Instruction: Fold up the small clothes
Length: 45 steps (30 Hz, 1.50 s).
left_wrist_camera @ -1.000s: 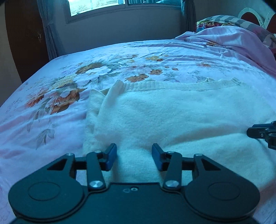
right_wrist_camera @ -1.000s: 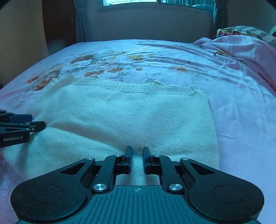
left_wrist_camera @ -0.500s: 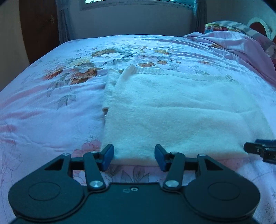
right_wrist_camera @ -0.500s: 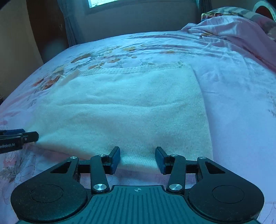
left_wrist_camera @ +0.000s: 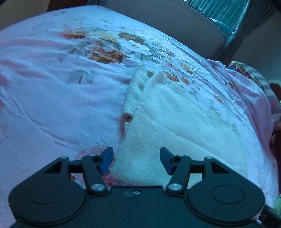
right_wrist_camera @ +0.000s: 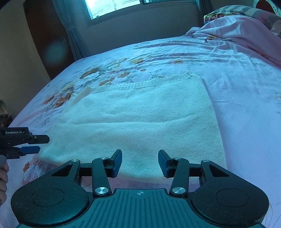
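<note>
A cream knit sweater [right_wrist_camera: 140, 119] lies folded flat on the floral bedsheet [right_wrist_camera: 245, 105]; it also shows in the left wrist view [left_wrist_camera: 175, 126], with a sleeve cuff [left_wrist_camera: 127, 114] sticking out at its left edge. My left gripper [left_wrist_camera: 136, 160] is open and empty over the sweater's near left corner. It also shows in the right wrist view [right_wrist_camera: 37, 144]. My right gripper [right_wrist_camera: 140, 162] is open and empty over the sweater's near edge.
A bunched pink blanket [right_wrist_camera: 237, 35] and a patterned pillow [right_wrist_camera: 231, 10] lie at the far right. A window [right_wrist_camera: 112, 7] and a curtain [right_wrist_camera: 70, 29] are behind the bed. Bare floral sheet [left_wrist_camera: 52, 87] lies left of the sweater.
My right gripper opened from nearly shut. Both grippers drew back to the sweater's near edge, and the left one swung and tilted to the left corner.
</note>
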Motion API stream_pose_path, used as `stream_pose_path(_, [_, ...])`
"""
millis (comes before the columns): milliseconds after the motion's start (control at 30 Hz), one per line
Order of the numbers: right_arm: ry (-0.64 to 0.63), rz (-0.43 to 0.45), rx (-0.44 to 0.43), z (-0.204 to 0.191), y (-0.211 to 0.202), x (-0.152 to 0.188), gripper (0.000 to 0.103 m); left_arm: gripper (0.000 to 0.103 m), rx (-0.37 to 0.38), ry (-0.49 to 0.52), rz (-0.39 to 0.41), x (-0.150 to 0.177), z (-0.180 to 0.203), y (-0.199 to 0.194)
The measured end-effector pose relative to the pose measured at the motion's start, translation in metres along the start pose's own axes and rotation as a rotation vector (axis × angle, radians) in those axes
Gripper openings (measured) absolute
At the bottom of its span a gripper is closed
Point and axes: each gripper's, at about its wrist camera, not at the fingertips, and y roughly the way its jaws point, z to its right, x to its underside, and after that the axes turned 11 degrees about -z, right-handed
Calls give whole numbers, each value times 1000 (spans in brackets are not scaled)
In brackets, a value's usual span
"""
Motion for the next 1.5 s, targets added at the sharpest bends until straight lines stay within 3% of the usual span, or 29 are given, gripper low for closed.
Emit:
stream_pose_path(67, [-5,-7,-10,-2,4,-1,45,58,59,-39,-22,-4,-6,9])
stream_pose_path(400, [-12,-20,-36,-9,21,-7,45,54,215,-134,-42,-25,-29,44])
stream_pose_path(700, [-33,-25,-34,-16,35,-19,45,53,193,-79,-35,-51,-21,59])
stream_pose_path(800, [-35,-21,-41,-21,40,-25,45,37,213,-77,-37,-54,-21,65])
stream_pose_path(900, [-45,-21,-46,-25,44,-27,45,20,304,-136,-63,-55,-29,74])
stream_pose_path(1000, [-56,-25,-44,-28,48,-29,45,20,326,-137,-58,-54,-31,78])
stream_pose_path(1133, [-80,-18,-26,-33,55,-39,45,21,311,-119,-54,-58,-28,84])
stream_pose_path(1267, [-110,-18,10,-42,71,-54,45,15,261,-93,-33,-57,-18,79])
stream_pose_path(1500, [-235,-42,147,-60,107,-58,45,12,200,26,18,-61,11,52])
